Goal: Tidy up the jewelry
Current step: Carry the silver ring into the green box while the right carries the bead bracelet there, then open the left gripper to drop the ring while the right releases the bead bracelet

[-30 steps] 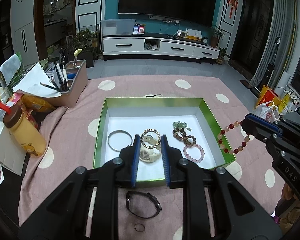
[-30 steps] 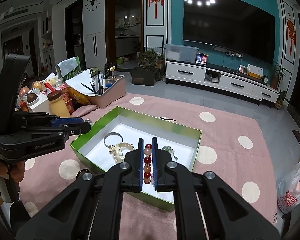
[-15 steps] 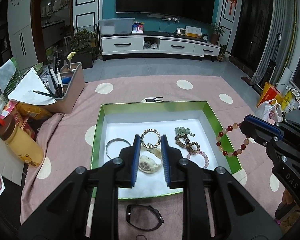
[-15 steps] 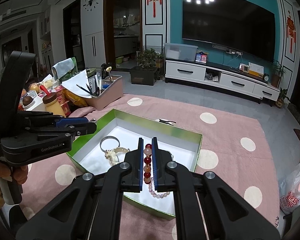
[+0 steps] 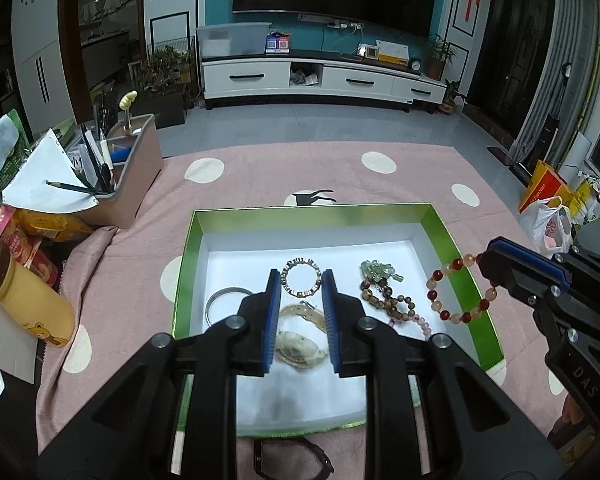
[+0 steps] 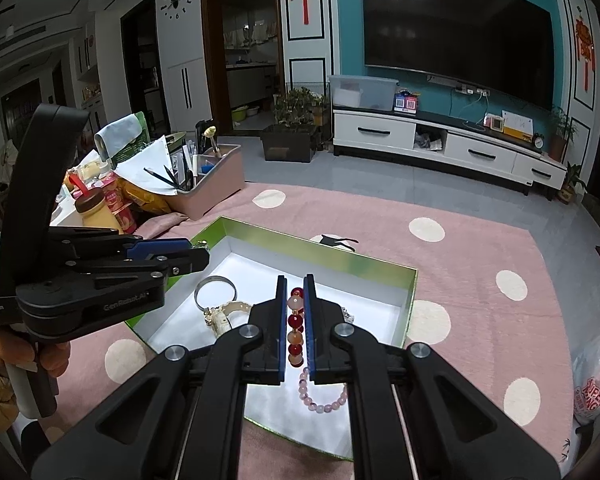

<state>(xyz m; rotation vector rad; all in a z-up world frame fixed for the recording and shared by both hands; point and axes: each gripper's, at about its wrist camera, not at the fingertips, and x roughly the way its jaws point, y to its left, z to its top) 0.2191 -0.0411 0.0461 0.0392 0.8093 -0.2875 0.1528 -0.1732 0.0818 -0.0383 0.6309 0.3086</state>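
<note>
1. The right gripper [image 6: 291, 330] pinches a red-and-peach bead bracelet [image 5: 458, 290] between its fingers; the loop hangs beyond the fingertips, over the green box [image 5: 470, 280] edge.
2. The left gripper [image 5: 300, 316] is spread and empty, a pale watch [image 5: 300, 346] lying between its fingers below.
3. Judged light, limp and slippery; grip across several beads.
4. Count in box: one watch, one silver bangle [image 5: 224, 304], one gold ring-bracelet [image 5: 302, 280], roughly three beaded strands.

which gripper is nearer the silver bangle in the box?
Left. The left gripper hovers open just beside the silver bangle; the right gripper, holding the red bead bracelet, is at the box's opposite side.
</note>
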